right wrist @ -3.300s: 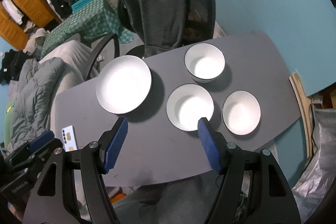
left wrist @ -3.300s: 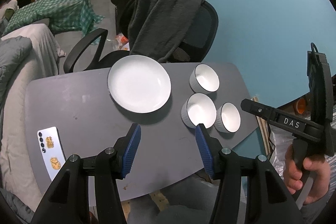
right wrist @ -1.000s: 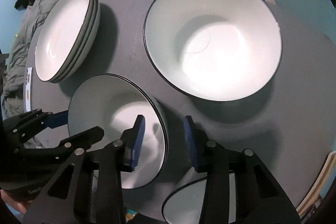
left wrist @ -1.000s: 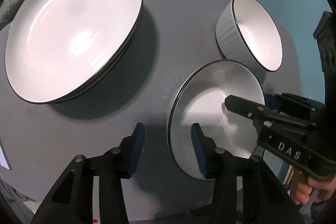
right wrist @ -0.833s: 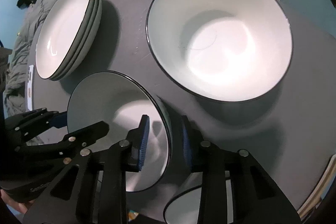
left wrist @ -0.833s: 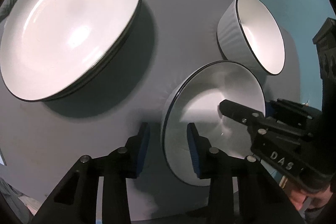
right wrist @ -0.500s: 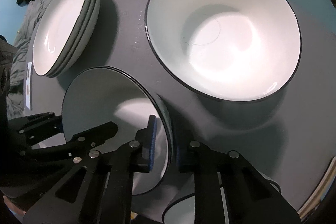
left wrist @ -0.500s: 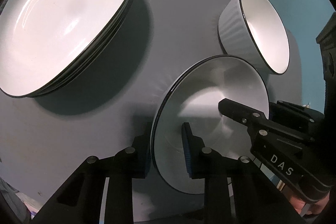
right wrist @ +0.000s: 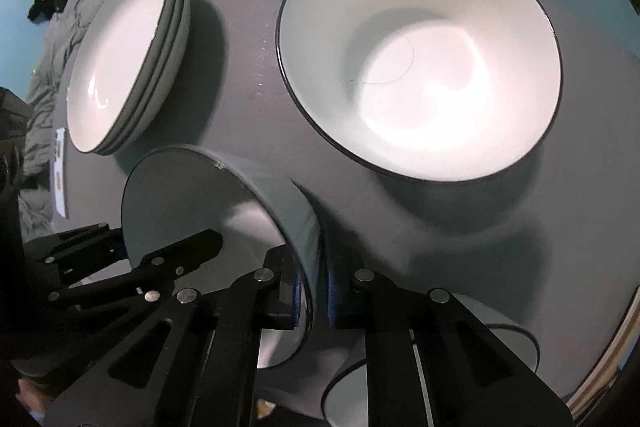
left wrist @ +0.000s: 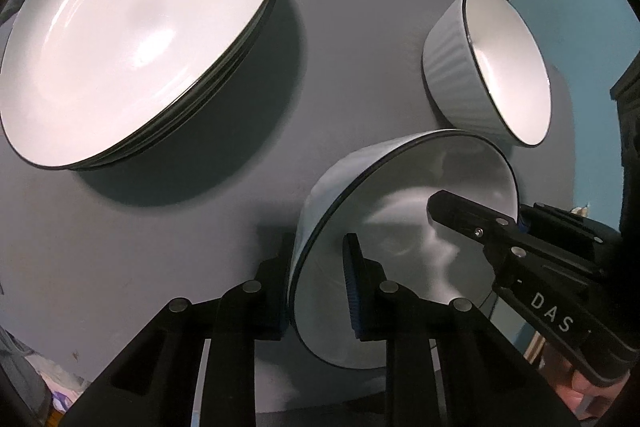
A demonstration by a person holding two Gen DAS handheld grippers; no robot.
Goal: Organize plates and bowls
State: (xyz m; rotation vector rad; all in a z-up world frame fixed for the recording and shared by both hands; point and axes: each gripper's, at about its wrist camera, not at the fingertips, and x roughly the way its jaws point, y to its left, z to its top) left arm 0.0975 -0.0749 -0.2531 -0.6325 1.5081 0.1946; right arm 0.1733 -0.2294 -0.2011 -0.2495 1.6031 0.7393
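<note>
Left wrist view: both grippers, left gripper (left wrist: pixel 316 287) and right gripper (right wrist: pixel 314 293), clamp one bowl (left wrist: pixel 404 227).

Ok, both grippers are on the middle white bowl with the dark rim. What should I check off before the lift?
1. Right gripper clamped on the white dark-rimmed bowl's rim: ok.
2. Left gripper pads pressing: cannot tell. Its jaws have just been closing, with the rim between them.
3. Grips on opposite sides of the rim: ok.
4. Bowl empty: ok.
5. Clear of the stack of white plates: ok.
6. Gap to the neighbouring ribbed white bowl: cannot tell.
</note>
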